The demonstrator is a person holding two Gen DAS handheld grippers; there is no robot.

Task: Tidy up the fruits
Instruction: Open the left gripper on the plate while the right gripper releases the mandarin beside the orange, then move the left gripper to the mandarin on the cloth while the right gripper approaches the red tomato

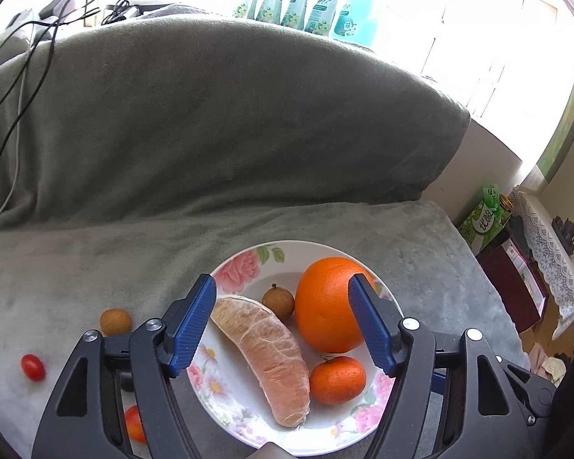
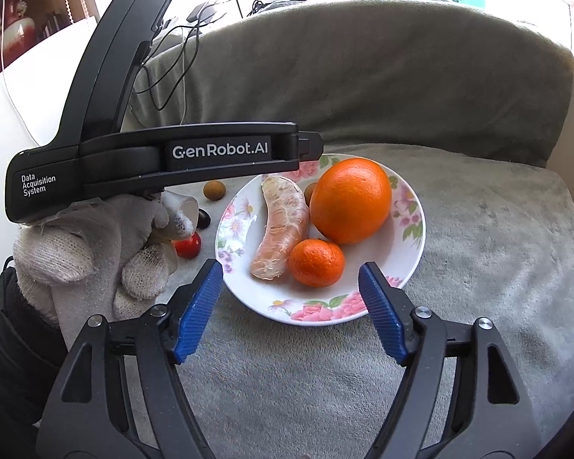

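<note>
Grey plush blanket (image 1: 195,145) covering sofa seat and back, floral plate (image 1: 248,264) sitting lower centre holding orange (image 1: 325,302), tangerine (image 1: 336,380), pomelo segment (image 1: 264,355), longan (image 1: 277,302), loose longan (image 1: 114,321) and cherry tomato (image 1: 32,367) lying lower left, bright window glaring top, left gripper (image 1: 283,329) and right gripper (image 2: 291,313) both standing apart, empty.

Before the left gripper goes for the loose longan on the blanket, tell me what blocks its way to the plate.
Nothing visible blocks it. The loose longan lies on the blanket just left of the plate; only bare grey blanket separates them, and the open left gripper hangs above the plate.
</note>
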